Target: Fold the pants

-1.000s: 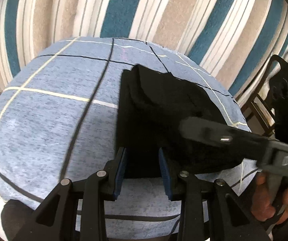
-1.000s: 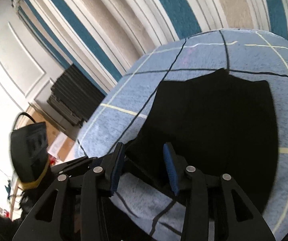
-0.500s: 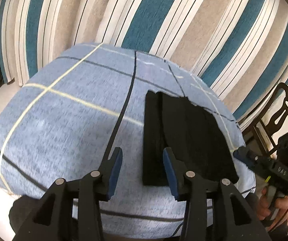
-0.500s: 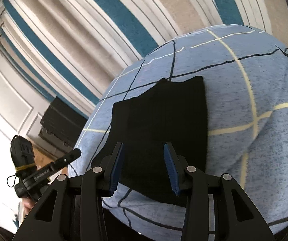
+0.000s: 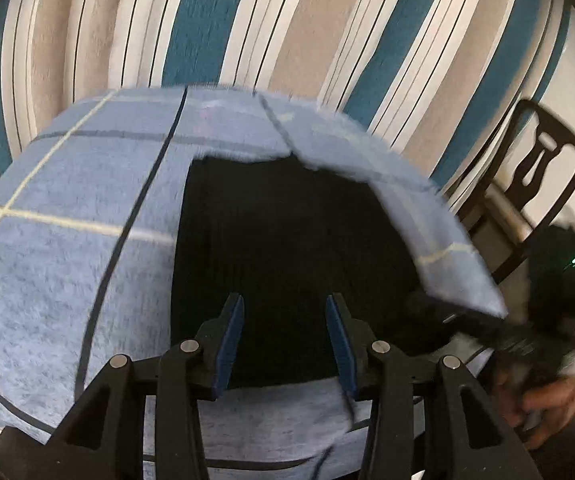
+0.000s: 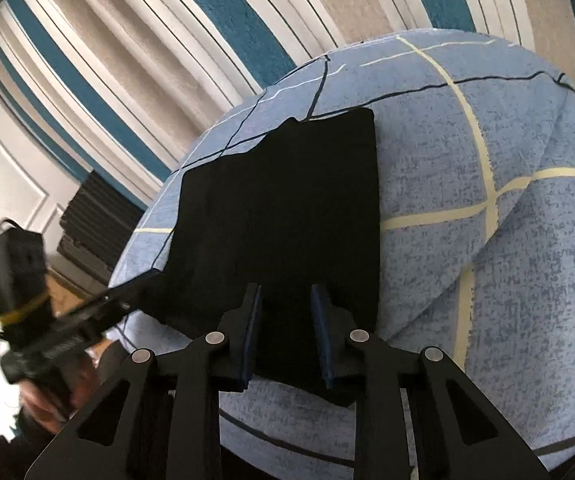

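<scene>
The black pants (image 5: 283, 248) lie folded into a compact rectangle on the blue plaid cloth (image 5: 67, 248). My left gripper (image 5: 284, 318) is open and empty, just above the near edge of the pants. In the right wrist view the pants (image 6: 287, 208) lie the same way on the cloth (image 6: 487, 240). My right gripper (image 6: 285, 320) has its jaws partly apart over the near edge of the pants, with nothing held. The other gripper shows blurred at the pants' side in each view.
A striped blue, beige and white curtain (image 5: 287, 28) hangs behind the surface. A dark wooden chair (image 5: 527, 184) stands at the right. A white panelled door (image 6: 3, 184) and a black stack (image 6: 95, 224) stand at the left in the right wrist view.
Both grippers have moved back in close over the near edge of the folded pants. The right jaws have narrowed. The pants lie as before.
</scene>
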Tool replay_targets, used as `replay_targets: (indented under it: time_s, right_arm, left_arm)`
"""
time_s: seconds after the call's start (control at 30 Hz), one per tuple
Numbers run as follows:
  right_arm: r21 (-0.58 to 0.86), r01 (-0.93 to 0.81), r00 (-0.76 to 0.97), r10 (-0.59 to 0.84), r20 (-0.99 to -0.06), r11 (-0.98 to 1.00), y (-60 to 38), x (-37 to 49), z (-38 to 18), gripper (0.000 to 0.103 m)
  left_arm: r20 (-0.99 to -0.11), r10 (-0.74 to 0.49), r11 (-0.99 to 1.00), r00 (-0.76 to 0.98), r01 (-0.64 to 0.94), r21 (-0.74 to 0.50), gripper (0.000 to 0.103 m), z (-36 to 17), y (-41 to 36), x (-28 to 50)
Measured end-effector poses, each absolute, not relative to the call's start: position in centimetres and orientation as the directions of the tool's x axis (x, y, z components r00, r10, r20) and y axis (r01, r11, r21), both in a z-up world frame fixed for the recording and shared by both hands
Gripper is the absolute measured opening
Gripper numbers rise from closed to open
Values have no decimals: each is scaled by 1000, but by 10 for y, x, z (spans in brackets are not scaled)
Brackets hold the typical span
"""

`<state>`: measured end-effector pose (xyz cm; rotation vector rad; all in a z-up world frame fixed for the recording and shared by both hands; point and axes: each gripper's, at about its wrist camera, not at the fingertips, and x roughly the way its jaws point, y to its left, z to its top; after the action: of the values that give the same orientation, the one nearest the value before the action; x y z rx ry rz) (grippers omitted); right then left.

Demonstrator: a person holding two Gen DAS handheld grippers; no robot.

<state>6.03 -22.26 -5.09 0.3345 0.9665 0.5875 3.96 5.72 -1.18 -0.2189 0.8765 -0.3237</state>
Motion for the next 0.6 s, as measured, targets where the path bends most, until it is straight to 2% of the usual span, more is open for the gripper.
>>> replay_targets:
  time_s: [0.1,0.6]
  right_arm:
    - [506,-330,433,604,-669,797,-221,59,-50,25]
    - [427,-342,463,545,-699,837,-209,55,-47,26]
  left_arm:
    - [-733,-306,951,607,153,-269,45,-19,60,40]
    - [-734,-287,957,615,146,-252,45,-23,54,39]
